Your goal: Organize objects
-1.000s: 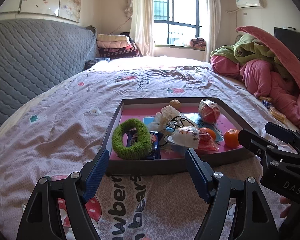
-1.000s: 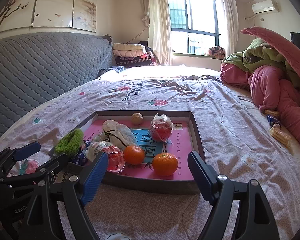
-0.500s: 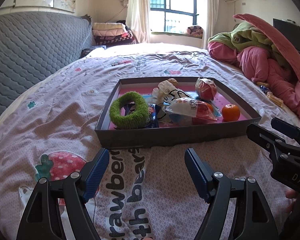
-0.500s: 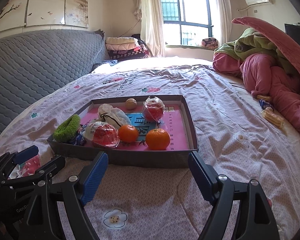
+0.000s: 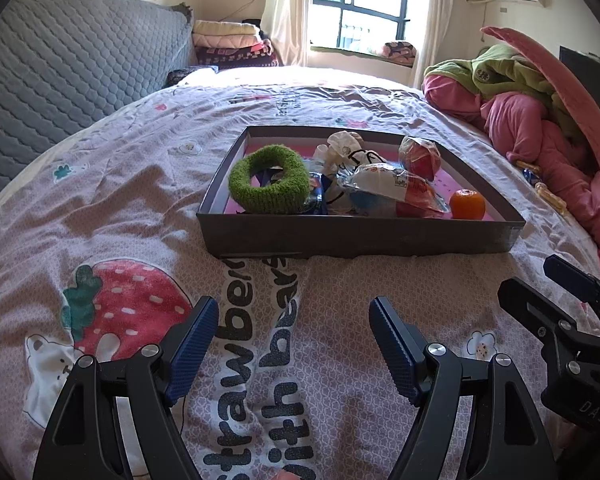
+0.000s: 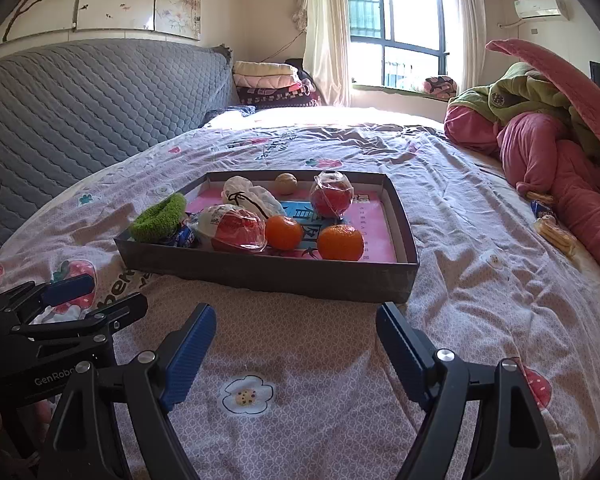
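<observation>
A dark shallow box lies on the bed with a pink lining. Inside are a green fuzzy ring, a white cloth bundle, wrapped red fruits, two oranges and a walnut. My left gripper stands open over the bedsheet, short of the box's near wall, nothing between its fingers. My right gripper is open too, just before the box's near right corner. Each gripper shows at the edge of the other's view.
The patterned bedsheet spreads all around the box. A pile of pink and green bedding lies at the right, with snack packets beside it. A grey quilted headboard runs along the left; folded blankets sit at the back.
Both grippers have drawn back from the box and sunk toward the bed; the box looks farther away in both views. Jaws stay as wide as before.
</observation>
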`<state>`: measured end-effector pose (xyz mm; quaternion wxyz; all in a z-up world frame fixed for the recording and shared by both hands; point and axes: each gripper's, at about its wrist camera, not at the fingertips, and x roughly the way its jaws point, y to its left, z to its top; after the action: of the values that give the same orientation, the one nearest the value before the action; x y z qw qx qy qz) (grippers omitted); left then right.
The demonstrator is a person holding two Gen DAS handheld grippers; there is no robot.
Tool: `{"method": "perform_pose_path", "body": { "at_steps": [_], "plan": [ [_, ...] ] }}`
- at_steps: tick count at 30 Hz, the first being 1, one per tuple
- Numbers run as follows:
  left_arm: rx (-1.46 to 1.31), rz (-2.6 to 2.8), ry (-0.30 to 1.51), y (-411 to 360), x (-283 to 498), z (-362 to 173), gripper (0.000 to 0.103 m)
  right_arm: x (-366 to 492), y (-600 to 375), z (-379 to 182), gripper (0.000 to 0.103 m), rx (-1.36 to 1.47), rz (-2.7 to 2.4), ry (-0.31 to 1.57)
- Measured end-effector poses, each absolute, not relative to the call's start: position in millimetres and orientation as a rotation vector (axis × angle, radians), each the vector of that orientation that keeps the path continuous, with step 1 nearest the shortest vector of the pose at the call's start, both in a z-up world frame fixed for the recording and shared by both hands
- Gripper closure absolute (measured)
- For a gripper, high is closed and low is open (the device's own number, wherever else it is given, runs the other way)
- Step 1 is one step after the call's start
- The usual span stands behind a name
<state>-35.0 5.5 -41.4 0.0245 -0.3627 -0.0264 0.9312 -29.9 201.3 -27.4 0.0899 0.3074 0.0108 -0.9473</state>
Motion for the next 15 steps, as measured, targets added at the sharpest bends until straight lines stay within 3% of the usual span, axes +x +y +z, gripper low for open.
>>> {"method": "perform_pose_path", "body": {
  "at_steps": [15],
  "plan": [
    [-1.143,2.898,-0.05,10,-31,-45,0.024,-28,210,-45,0.021,1.006,-2.8,-0.023]
  ]
}}
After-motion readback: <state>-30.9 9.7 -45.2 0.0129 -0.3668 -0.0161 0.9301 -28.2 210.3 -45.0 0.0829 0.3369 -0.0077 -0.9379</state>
